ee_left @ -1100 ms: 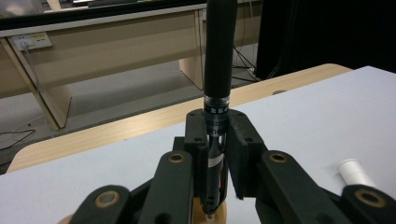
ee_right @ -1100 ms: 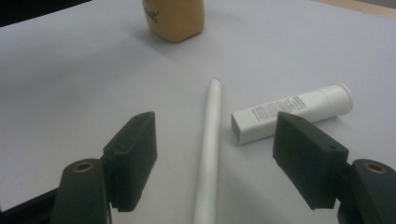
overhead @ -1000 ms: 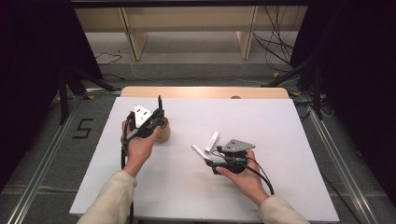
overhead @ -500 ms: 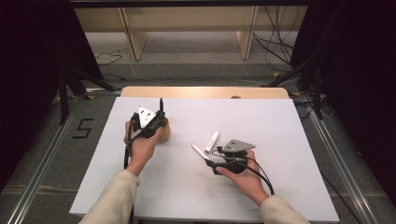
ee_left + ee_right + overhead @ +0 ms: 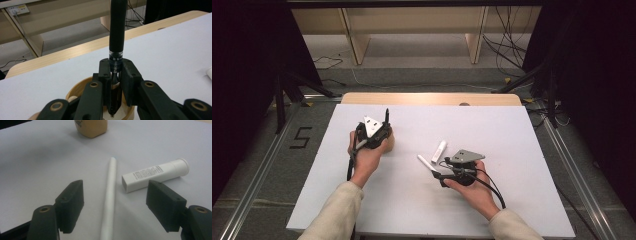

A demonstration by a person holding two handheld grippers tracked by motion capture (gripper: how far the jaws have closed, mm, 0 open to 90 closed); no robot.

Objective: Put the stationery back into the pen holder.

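Note:
My left gripper (image 5: 381, 131) is shut on a black pen (image 5: 386, 116) and holds it upright. In the left gripper view the black pen (image 5: 117, 30) rises between the closed jaws of the left gripper (image 5: 116, 72), and its tip hangs inside a round wooden cup (image 5: 80, 87). That wooden cup (image 5: 389, 143) stands just under the left hand. My right gripper (image 5: 441, 171) is open, low over the board. A white pen (image 5: 110, 195) lies flat between its spread jaws, untouched. A white tube (image 5: 155, 175) lies just to the right of that pen.
Everything sits on a white board (image 5: 512, 140) over a wooden table (image 5: 432, 98). In the high view the white pen (image 5: 424, 162) and the white tube (image 5: 439, 150) lie near the board's middle. Shelving legs and cables stand on the floor beyond.
My left gripper has sunk a little with the black pen, bringing its tip down into the wooden cup. The right gripper has kept still.

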